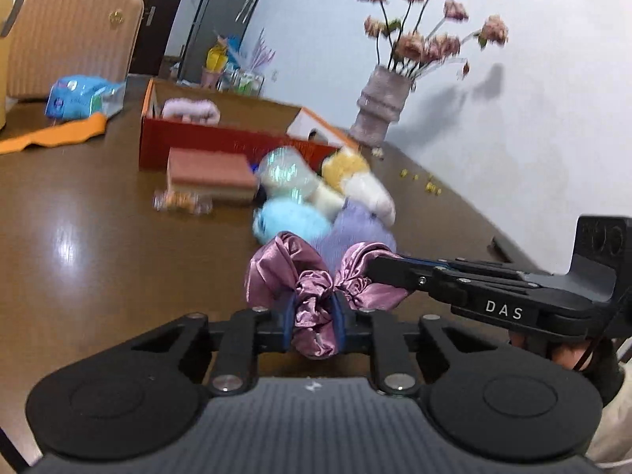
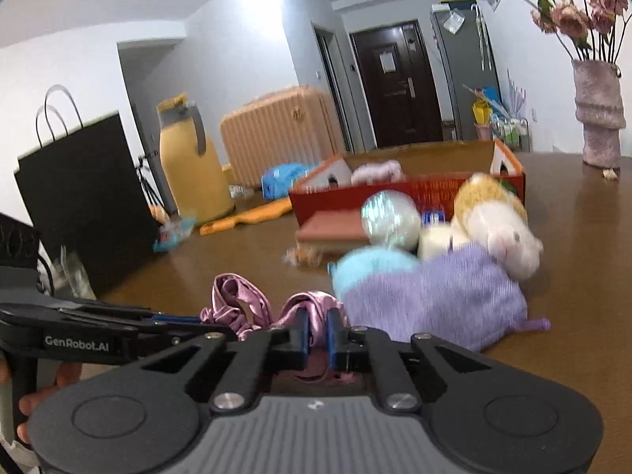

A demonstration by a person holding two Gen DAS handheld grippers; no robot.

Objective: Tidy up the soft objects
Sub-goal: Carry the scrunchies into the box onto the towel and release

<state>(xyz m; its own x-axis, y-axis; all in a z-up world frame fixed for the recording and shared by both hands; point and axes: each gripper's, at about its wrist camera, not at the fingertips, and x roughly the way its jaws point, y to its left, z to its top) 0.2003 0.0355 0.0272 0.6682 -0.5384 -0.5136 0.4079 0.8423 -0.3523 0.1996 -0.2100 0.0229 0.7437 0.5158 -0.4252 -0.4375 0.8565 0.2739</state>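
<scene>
Both grippers hold one pink satin scrunchie (image 1: 312, 280) above the brown table. My left gripper (image 1: 315, 322) is shut on its near side. My right gripper (image 2: 317, 331) is shut on its other side and enters the left wrist view from the right (image 1: 379, 264). The scrunchie shows in the right wrist view (image 2: 237, 300). Behind it lies a pile of soft things: a purple knitted piece (image 2: 438, 296), a light blue fluffy piece (image 1: 292, 221), a yellow and white plush toy (image 2: 493, 217). An open red cardboard box (image 1: 213, 138) holds a pink fluffy item (image 1: 191, 110).
A pink sponge block (image 1: 209, 173) and an iridescent ball (image 1: 286, 172) lie before the box. A vase of dried flowers (image 1: 381, 106) stands at the wall. A yellow jug (image 2: 189, 166), black paper bag (image 2: 83, 201), blue packet (image 1: 83, 96) and orange strip (image 1: 51, 134) sit at the far left.
</scene>
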